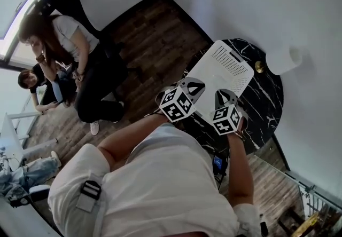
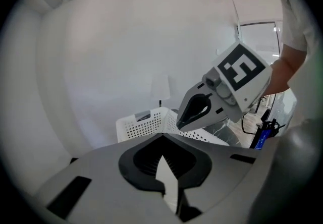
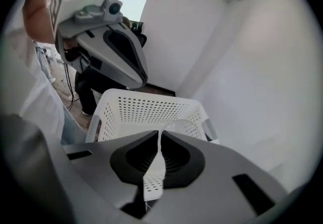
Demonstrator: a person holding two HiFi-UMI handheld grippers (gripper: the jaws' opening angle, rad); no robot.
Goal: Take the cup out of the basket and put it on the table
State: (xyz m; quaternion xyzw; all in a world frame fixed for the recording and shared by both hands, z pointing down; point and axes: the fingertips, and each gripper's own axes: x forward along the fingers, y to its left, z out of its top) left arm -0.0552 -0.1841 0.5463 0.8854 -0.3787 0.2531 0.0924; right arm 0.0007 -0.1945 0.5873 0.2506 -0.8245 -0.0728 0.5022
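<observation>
A white perforated basket (image 1: 227, 65) stands on a round black marble table (image 1: 270, 100). Inside it, in the right gripper view, a clear rounded shape (image 3: 175, 125) shows just past my jaw tips; it looks like the cup, mostly hidden. My left gripper (image 1: 194, 87) hovers at the basket's near left corner, jaws together and empty. My right gripper (image 1: 225, 95) hangs over the basket's near edge, also shut on nothing. In the left gripper view the basket (image 2: 144, 123) lies ahead, with the right gripper (image 2: 180, 124) above its right side.
A white lamp shade (image 1: 284, 60) and a small gold object (image 1: 259, 66) stand on the table's far side, beside the white wall. Two people (image 1: 80, 65) sit on the wooden floor to the left. A metal rack (image 1: 315, 209) is at lower right.
</observation>
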